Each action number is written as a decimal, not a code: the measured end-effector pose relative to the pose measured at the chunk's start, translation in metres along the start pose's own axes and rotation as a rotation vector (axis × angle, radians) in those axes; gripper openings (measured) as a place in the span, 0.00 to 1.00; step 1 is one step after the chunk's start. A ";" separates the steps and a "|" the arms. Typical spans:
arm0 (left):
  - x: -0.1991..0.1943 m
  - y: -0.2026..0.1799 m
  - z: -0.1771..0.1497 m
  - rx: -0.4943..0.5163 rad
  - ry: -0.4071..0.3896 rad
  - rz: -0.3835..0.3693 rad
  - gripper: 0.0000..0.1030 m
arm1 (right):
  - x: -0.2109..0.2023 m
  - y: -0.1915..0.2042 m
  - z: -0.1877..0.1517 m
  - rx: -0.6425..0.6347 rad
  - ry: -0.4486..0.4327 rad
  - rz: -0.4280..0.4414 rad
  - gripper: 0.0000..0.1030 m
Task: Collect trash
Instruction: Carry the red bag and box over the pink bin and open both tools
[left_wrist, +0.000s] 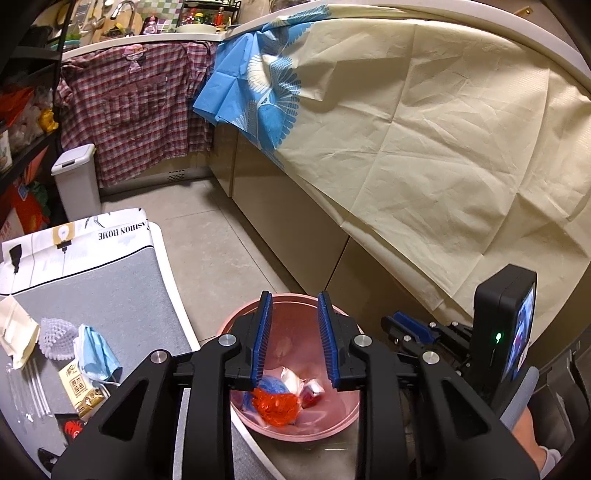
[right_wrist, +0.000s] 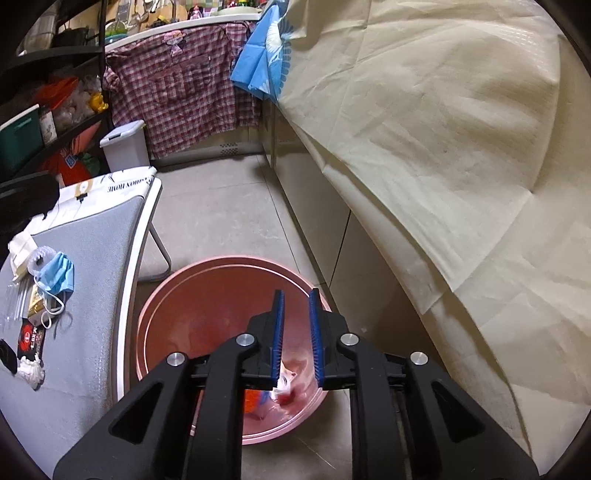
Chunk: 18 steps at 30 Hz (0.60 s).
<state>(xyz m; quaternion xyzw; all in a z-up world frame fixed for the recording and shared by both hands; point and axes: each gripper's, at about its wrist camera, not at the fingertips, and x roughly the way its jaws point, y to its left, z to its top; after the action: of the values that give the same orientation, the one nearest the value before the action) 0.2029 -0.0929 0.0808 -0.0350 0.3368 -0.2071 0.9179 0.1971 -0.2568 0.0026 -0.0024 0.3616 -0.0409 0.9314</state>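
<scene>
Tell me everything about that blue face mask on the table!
The face mask is light blue, soft and crumpled, folded over itself, with white ear loops trailing toward the near side. It lies on the grey table, among other litter: it rests partly on a small brown packet and beside a white foam net. No gripper touches it.

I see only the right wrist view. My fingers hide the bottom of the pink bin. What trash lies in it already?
Observer: The left wrist view shows a crumpled orange-red plastic at the bottom of the pink bin. A blue piece, a white wrapper and a small red and white packet lie next to it.
Operator: Thank you. I cannot see the left gripper. Where is it?
Observer: The left gripper hangs above the bin. Its fingers are open and hold nothing.
</scene>
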 end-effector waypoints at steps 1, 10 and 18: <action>-0.002 0.000 -0.001 0.002 0.001 0.001 0.25 | -0.001 0.000 0.000 0.001 -0.006 0.003 0.15; -0.022 0.005 -0.011 0.007 -0.007 0.012 0.25 | -0.026 -0.004 0.002 0.067 -0.121 0.112 0.21; -0.056 0.019 -0.022 0.001 -0.025 0.039 0.25 | -0.048 0.011 0.002 0.039 -0.195 0.176 0.23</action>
<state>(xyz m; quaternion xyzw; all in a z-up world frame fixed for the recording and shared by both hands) 0.1577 -0.0512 0.0939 -0.0307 0.3259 -0.1890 0.9258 0.1641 -0.2423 0.0362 0.0434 0.2674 0.0342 0.9620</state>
